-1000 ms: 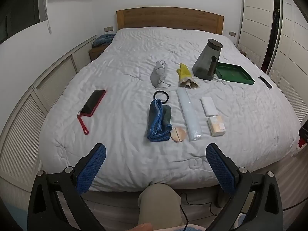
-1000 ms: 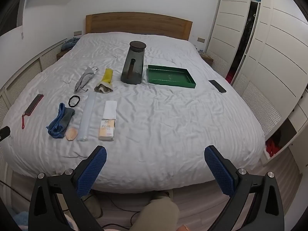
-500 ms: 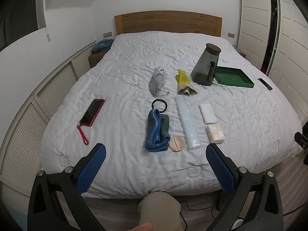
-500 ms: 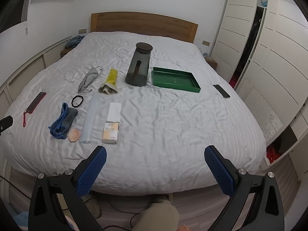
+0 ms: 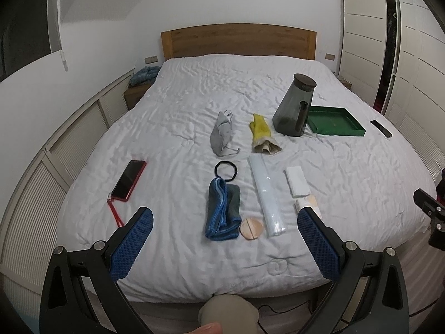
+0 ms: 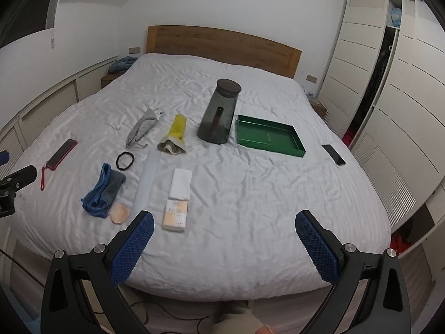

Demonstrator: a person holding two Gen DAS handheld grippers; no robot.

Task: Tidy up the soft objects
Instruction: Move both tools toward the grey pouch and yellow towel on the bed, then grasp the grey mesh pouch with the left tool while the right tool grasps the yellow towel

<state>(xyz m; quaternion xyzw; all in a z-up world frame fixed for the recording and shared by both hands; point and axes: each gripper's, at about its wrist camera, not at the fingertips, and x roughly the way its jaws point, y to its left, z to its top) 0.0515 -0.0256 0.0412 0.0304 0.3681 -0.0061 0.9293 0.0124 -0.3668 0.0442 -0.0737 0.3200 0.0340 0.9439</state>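
A wide bed with a wrinkled white quilt (image 5: 347, 183) and a wooden headboard (image 5: 239, 40) carried every item. Toward its right side stood a tall smoked-grey plastic pitcher with a dark lid (image 6: 219, 114), touching a shallow green rectangular tray (image 6: 269, 139) that held nothing; the pitcher's contents could not be told. The soft objects lay loose on the near left half: a long clear plastic sleeve (image 5: 267, 194), a folded blue-and-grey cloth (image 5: 222, 208), a yellow rubber glove with a brown lining (image 5: 261, 133), a crumpled grey fabric mask (image 5: 221, 133), a white folded pad (image 6: 180, 183), a beige tissue packet (image 6: 176, 214), a round beige powder puff (image 5: 251, 225) and a black hair band (image 5: 225, 170). A red-cased phone with a red strap (image 5: 129, 181) and a black phone (image 6: 333, 154) lay apart at the edges. The left gripper (image 5: 225, 247) and the right gripper (image 6: 225, 247) both hovered spread wide over the foot of the bed, holding nothing. The step in hand appeared to be the first approach; it would be done well by descending squarely on the cloth's thick fold, pinching all layers without snagging the quilt, and keeping the other tongs clear.
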